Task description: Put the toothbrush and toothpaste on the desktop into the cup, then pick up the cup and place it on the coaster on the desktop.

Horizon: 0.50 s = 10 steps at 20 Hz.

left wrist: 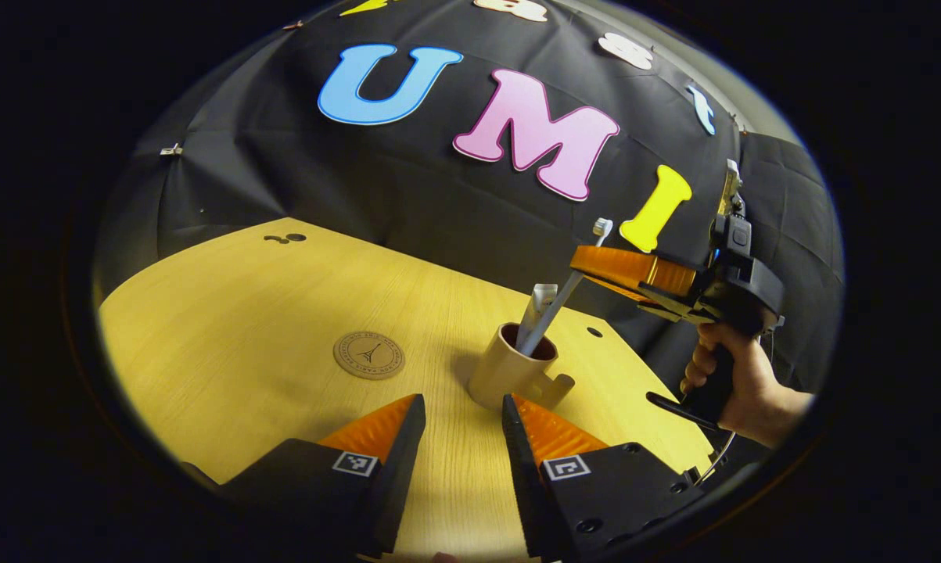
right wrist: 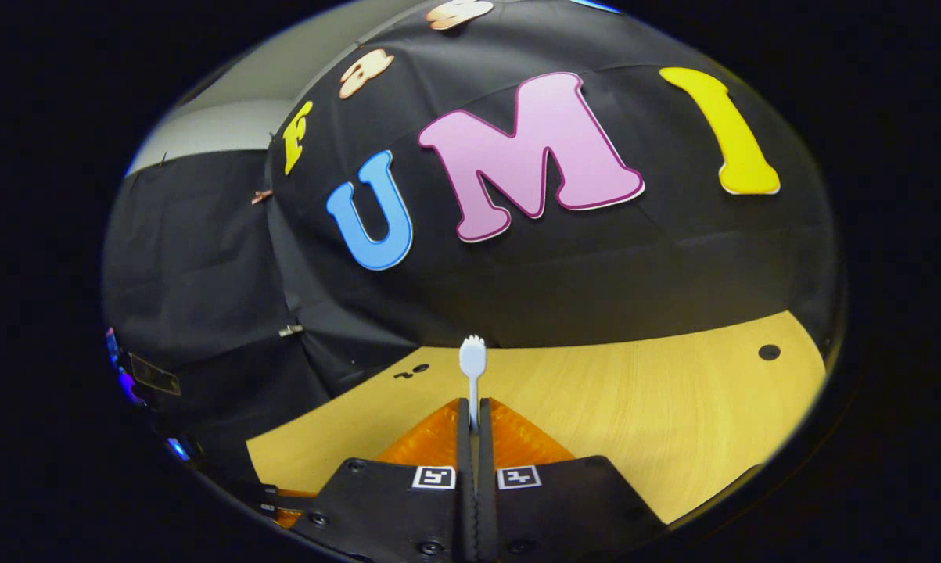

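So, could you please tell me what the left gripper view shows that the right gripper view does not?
Left gripper view alone: the cup holding the toothpaste, the coaster to its left, the open left tool, and a hand gripping the right tool's handle.
Right gripper view alone: the toothbrush's bristle head face-on.
Both: the toothbrush, the right tool shut on it, and the table.

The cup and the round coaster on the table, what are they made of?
The cup looks like smooth plastic or glazed ceramic: beige outside, dark brown inside, with a soft, even sheen. I can't tell which. The coaster looks like wood or cork: flat tan disc, dull surface, with a dark design that seems burned or printed on. The table looks like light wood, with fine grain lines.
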Each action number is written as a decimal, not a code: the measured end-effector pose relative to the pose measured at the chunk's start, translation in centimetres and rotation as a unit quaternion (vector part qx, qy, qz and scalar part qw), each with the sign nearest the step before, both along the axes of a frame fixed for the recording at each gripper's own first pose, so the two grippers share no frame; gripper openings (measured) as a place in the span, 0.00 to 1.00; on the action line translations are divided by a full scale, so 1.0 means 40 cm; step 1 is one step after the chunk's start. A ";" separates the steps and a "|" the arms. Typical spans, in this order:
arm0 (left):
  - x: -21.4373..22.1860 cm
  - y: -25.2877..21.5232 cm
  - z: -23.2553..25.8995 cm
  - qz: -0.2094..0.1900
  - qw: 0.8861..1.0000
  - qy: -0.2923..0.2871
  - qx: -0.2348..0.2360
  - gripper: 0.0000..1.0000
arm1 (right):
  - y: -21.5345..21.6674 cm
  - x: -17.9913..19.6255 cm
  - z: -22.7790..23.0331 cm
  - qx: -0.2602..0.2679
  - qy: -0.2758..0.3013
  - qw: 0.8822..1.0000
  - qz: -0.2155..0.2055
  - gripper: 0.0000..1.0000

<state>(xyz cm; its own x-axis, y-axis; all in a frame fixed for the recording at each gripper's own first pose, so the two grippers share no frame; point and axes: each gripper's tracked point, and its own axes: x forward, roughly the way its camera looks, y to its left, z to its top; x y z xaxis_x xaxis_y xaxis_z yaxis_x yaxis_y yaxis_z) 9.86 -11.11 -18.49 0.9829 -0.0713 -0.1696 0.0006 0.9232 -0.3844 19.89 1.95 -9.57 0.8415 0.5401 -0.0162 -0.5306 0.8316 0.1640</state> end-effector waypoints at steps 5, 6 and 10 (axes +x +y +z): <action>0.005 -0.005 -0.006 0.000 1.000 0.004 0.003 0.63 | 0.029 -0.001 -0.074 -0.059 0.007 0.998 0.009 0.05; 0.006 -0.009 -0.009 -0.002 1.000 0.004 0.003 0.62 | 0.032 -0.002 -0.089 -0.065 0.011 0.998 0.010 0.05; 0.009 -0.019 -0.026 -0.006 1.000 0.016 -0.001 0.63 | 0.038 -0.005 -0.144 -0.095 0.031 0.995 0.008 0.07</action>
